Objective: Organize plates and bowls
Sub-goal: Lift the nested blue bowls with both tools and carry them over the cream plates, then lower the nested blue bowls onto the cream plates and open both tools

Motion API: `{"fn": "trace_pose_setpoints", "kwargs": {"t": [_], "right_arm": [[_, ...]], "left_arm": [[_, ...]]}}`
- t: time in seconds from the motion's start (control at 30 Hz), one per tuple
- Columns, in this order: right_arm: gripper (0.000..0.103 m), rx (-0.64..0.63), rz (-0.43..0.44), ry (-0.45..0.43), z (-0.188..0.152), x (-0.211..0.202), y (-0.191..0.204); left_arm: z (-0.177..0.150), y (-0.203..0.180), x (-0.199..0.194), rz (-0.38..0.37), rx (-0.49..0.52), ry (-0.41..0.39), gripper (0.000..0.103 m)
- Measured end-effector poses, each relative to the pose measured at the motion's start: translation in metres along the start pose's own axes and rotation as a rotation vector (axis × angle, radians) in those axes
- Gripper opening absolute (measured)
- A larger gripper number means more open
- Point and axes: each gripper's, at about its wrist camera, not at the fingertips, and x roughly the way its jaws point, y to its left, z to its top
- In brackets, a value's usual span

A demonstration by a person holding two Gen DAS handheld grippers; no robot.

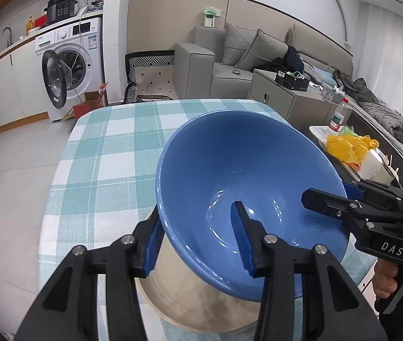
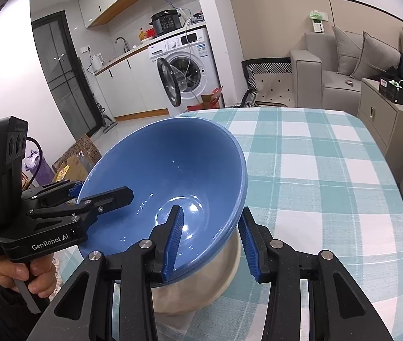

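Observation:
A large blue bowl (image 1: 230,176) sits tilted on a beige bowl (image 1: 184,292) on the checked tablecloth. My left gripper (image 1: 198,238) straddles the blue bowl's near rim, one finger inside and one outside, with a gap at the pads. The right gripper (image 1: 343,196) straddles the rim at the right in the same way. In the right wrist view the blue bowl (image 2: 156,170) fills the centre over the beige bowl (image 2: 201,284). My right gripper (image 2: 210,241) has its jaws either side of the rim, not pressed. The left gripper (image 2: 87,193) holds the rim at the left.
The checked table (image 1: 102,153) runs back towards a washing machine (image 1: 70,65) and a sofa (image 1: 230,56). A side tray (image 1: 321,136) at the right holds a yellow bag (image 1: 346,145) and a bottle (image 1: 339,113). Cardboard boxes (image 2: 76,159) lie on the floor at the left.

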Motion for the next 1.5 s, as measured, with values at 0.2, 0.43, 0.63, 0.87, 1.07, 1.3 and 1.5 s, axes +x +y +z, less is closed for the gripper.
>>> {"fn": "trace_pose_setpoints", "kwargs": {"t": [0.2,0.43,0.63,0.87,1.07,1.3,1.5], "right_arm": [[0.041,-0.012,0.012,0.016,-0.002,0.012,0.009],[0.041,-0.021,0.021,0.041,-0.006,0.027,0.015],[0.041,-0.017,0.023,0.057,-0.007,0.038,0.014],[0.041,-0.003,0.022,0.069,-0.007,0.047,0.013],[0.041,-0.001,0.016,0.072,-0.005,0.052,0.012],[0.041,0.009,0.009,0.071,-0.002,0.057,0.008],[0.041,0.019,0.001,0.072,-0.001,0.059,0.006]], "left_arm": [[-0.008,0.011,0.003,0.019,-0.019,0.014,0.045],[-0.015,0.021,0.009,0.038,-0.041,0.028,0.045],[-0.017,0.026,0.017,0.039,-0.042,0.042,0.045],[-0.020,0.031,0.026,0.029,-0.050,0.051,0.045],[-0.018,0.031,0.026,0.030,-0.052,0.048,0.045],[-0.012,0.031,0.031,0.034,-0.052,0.046,0.045],[-0.008,0.030,0.032,0.036,-0.050,0.044,0.045]]}}
